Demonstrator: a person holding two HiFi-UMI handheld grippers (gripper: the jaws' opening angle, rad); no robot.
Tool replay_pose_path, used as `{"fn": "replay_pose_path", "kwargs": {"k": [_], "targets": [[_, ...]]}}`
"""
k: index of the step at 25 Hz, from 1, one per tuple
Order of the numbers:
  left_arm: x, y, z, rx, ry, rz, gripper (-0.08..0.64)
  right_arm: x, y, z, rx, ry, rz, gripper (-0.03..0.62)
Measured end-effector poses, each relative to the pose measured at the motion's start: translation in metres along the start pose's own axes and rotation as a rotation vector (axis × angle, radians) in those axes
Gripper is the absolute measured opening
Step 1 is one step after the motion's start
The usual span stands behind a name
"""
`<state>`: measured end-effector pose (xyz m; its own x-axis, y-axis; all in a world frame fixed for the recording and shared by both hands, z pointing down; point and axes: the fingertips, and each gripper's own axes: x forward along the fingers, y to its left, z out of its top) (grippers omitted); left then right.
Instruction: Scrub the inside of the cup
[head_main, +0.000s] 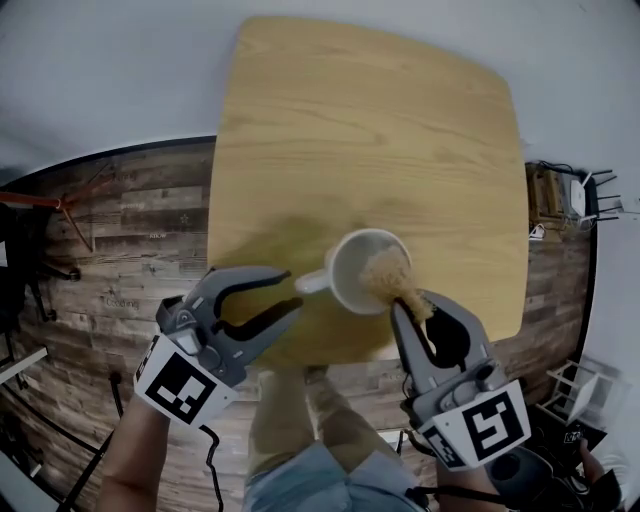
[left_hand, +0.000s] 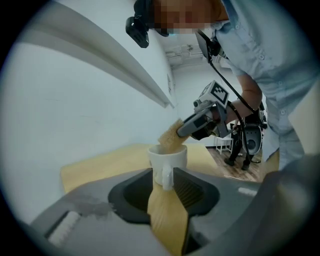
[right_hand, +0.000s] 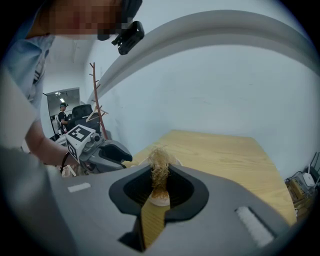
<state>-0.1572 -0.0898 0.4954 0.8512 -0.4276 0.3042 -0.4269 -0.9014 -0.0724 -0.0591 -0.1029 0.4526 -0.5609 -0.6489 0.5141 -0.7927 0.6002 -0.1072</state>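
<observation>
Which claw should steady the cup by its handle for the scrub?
Left. The left claw is open with the handle at its tips; the right claw is shut on the scrubber inside the cup.

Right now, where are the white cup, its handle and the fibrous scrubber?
white cup (head_main: 346, 278): head view, bare inner wall, left side.
handle (head_main: 312, 281): head view, middle of the handle.
fibrous scrubber (head_main: 385, 272): head view, the part inside the cup.

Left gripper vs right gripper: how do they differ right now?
The left gripper is open and empty; the right gripper is shut on the scrubber. The left gripper points at the cup handle; the right gripper dips the scrubber into the cup. Both are grey with marker cubes.
</observation>
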Motion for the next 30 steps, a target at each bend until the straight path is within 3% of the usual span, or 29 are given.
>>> {"fn": "replay_pose_path", "kwargs": {"k": [9, 13, 18, 21, 30], "targets": [[0.027, -0.022, -0.022, -0.02, 0.089, -0.091, 0.141, 0.002, 0.0, 0.002, 0.014, -0.014, -0.019, 0.063], [0.034, -0.021, -0.025, -0.031, 0.103, -0.098, 0.141, 0.003, -0.001, 0.0, 0.029, -0.016, -0.032, 0.063], [0.042, -0.02, -0.028, 0.01, 0.146, -0.096, 0.138, 0.004, -0.003, -0.002, 0.044, -0.021, -0.042, 0.063], [0.041, -0.019, -0.029, 0.021, 0.152, -0.088, 0.081, 0.005, -0.003, -0.001, 0.051, -0.024, -0.048, 0.063], [0.037, -0.016, -0.032, 0.002, 0.211, -0.144, 0.071, 0.002, -0.005, 0.006, 0.048, -0.026, -0.083, 0.063]]}}
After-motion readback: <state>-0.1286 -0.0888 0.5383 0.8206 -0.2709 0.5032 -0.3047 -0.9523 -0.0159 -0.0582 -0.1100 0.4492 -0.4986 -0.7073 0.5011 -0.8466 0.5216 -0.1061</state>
